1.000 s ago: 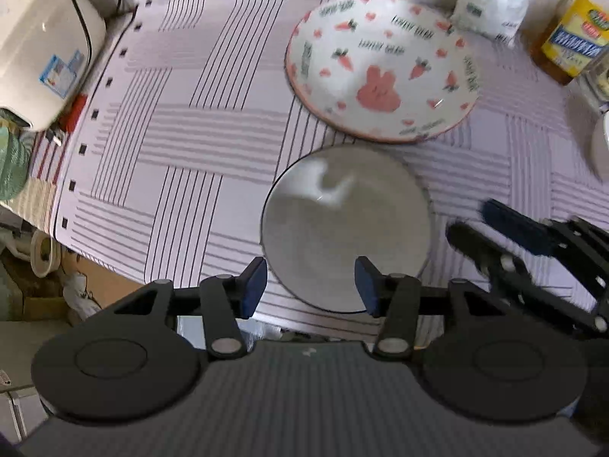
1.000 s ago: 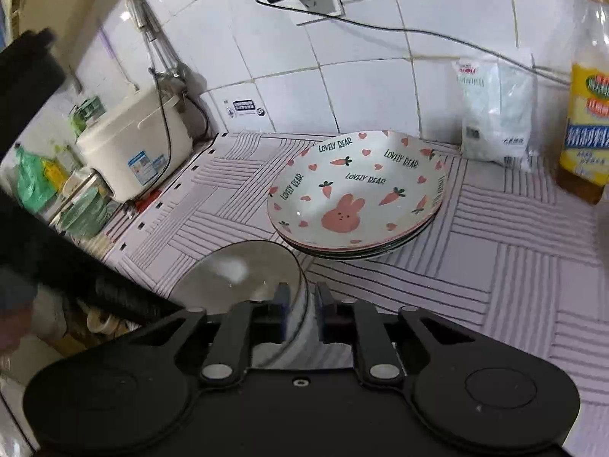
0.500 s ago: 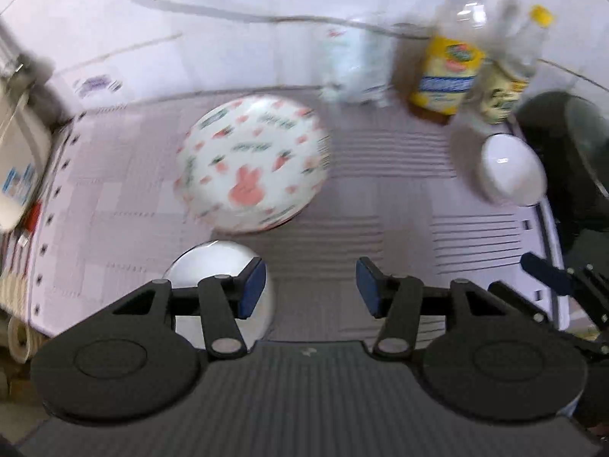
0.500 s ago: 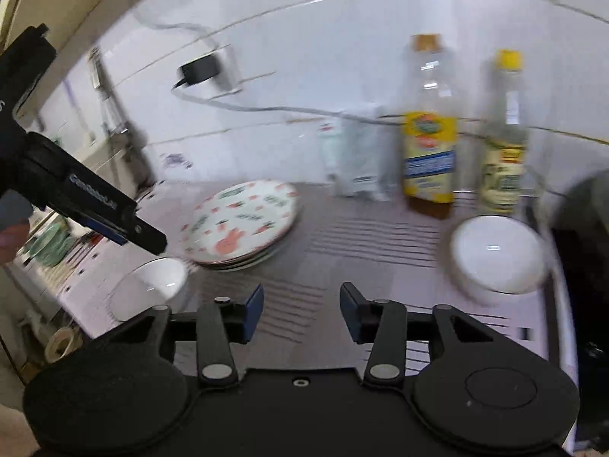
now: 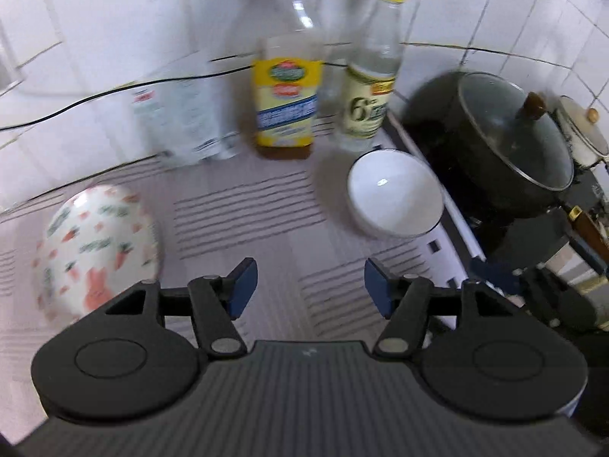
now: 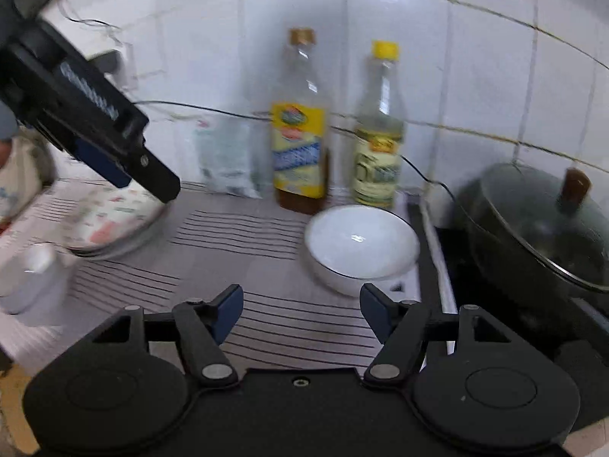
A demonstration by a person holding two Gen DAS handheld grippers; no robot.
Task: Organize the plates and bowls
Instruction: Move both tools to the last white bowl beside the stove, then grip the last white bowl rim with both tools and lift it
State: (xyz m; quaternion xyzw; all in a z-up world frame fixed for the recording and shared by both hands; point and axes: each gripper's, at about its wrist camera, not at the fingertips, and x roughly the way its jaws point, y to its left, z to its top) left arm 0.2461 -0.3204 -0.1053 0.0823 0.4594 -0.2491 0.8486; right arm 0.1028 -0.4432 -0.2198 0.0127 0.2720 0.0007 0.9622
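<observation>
Mat (image 5: 243, 205) first — striped, it covers the counter under everything you work on. At its right edge sits the black pot (image 5: 491, 144) with a glass lid, on the dark stove. Against the tiled wall stand two bottles: the yellow-label bottle (image 5: 287, 87) and, just beside it to the right, the yellow-cap bottle (image 5: 375, 76), with a pale bag (image 5: 179, 118) to their left.

Your plates (image 5: 95, 247), carrot-and-rabbit patterned, lie at the far left of the mat; from the right wrist they look like a small stack, though blur hides the count. The white bowl (image 5: 394, 194) sits upright near the mat's right edge, just in front of the yellow-cap bottle and beside the stove. A second bowl (image 6: 32, 282) shows blurred at the left edge of the right wrist view, in front of the plates.

Your left gripper (image 5: 308, 291) hangs above bare mat, its jaws opening with nothing between them. Your right gripper (image 6: 300, 310) points at the white bowl, which lies just beyond its fingertips — its jaws too are opening and hold nothing.
</observation>
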